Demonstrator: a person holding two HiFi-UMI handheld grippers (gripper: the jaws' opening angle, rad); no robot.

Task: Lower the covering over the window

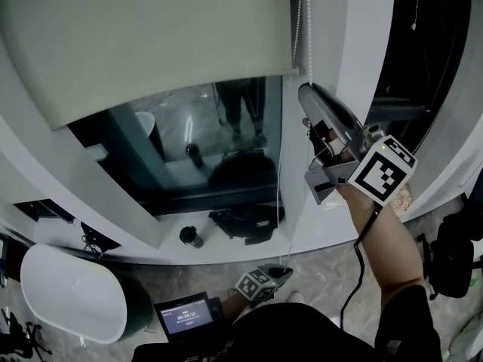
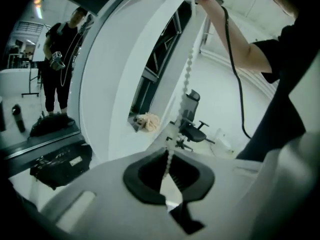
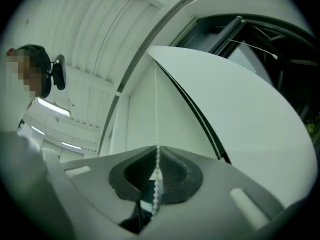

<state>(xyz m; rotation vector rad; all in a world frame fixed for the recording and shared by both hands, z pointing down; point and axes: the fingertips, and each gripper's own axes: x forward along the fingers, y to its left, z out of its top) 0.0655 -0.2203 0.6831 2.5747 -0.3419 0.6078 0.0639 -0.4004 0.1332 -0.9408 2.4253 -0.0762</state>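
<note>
The pale roller blind covers the upper part of the window, its bottom bar just above the dark glass. Its white bead chain hangs along the right side of the frame. My right gripper is raised and points upward beside the blind's lower right corner. In the right gripper view the chain runs down between the pads of that gripper, which pinch it. My left gripper is low near the floor, shut on the same chain that rises from its jaws.
On the sill lie a black bag and a black bottle. A white tub stands at lower left, next to a small screen device. An office chair and a beige cloth are to the right.
</note>
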